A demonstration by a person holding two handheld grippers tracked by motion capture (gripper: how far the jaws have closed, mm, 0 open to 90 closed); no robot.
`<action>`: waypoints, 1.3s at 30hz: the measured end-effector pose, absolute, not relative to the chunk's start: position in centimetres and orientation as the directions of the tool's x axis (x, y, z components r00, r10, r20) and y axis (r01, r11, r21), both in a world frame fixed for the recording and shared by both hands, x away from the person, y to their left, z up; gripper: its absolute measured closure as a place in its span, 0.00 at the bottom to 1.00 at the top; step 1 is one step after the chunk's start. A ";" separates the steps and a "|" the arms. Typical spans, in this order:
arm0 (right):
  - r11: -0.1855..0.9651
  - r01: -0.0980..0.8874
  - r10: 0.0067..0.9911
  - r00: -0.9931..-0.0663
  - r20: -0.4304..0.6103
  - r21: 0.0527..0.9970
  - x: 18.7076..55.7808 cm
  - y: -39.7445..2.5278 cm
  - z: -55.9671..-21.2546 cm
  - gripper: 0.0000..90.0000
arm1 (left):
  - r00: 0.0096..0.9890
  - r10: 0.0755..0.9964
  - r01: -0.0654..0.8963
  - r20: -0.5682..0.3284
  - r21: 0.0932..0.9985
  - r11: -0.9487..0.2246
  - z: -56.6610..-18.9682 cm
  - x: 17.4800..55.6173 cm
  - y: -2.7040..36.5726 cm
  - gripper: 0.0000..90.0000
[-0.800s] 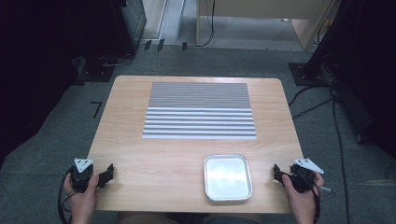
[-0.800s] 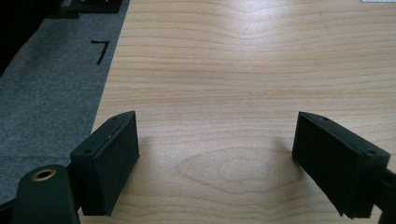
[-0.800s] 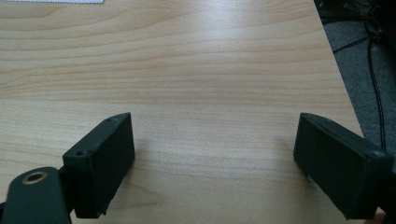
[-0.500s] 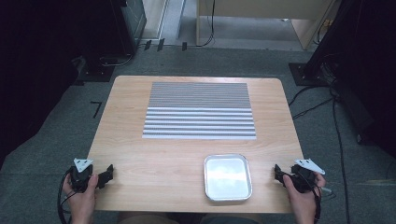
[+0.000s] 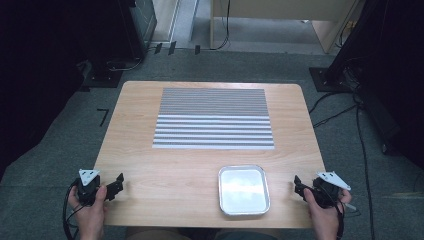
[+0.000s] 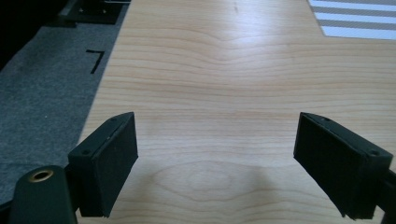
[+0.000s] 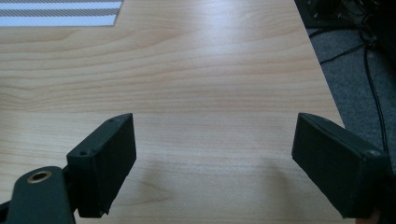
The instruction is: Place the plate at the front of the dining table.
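Note:
A person's hand holds my left gripper (image 5: pixel 116 184) at the front left corner of the wooden table (image 5: pixel 175 165). Its jaws stand wide open over bare wood in the left gripper view (image 6: pixel 217 163), with nothing between them. My right gripper (image 5: pixel 299 186) sits at the front right edge, held by the other hand. It is open too, and bare wood lies between its jaws in the right gripper view (image 7: pixel 215 163). A shiny metal tray (image 5: pixel 243 189) lies empty near the front edge, left of the right gripper.
A grey and white striped mat (image 5: pixel 214 118) covers the table's far middle. Grey carpet surrounds the table, with cables (image 5: pixel 362 130) on the floor at the right and dark equipment at both sides. A black mark (image 6: pixel 95 59) is on the carpet at the left.

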State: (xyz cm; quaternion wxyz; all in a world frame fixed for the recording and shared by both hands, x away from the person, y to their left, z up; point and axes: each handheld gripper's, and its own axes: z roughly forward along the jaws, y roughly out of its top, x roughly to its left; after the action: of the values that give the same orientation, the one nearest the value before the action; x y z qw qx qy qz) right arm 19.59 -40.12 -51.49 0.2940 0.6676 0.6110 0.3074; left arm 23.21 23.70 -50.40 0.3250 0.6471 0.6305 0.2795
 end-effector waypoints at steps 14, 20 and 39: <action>-0.088 0.607 0.996 0.038 0.082 0.790 18.9 -38.7 -50.3 0.15 | 0.117 0.992 0.622 -0.056 0.783 -0.029 -49.9 22.8 21.0 0.15; -0.080 0.599 0.996 0.020 0.086 0.797 18.7 -38.1 -49.8 0.15 | 0.141 0.988 0.616 -0.065 0.787 -0.036 -49.5 22.6 19.8 0.15; -0.087 0.582 0.993 -0.013 0.116 0.808 18.2 -36.6 -49.0 0.15 | 0.238 0.969 0.615 -0.072 0.783 -0.092 -49.0 22.8 14.9 0.15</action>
State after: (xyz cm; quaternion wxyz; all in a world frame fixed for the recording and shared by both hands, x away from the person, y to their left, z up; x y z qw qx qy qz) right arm 18.25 -36.58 -48.97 0.2843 0.6425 0.6130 0.3614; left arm 22.82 14.92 -49.02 0.3632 0.6978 0.5674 0.2435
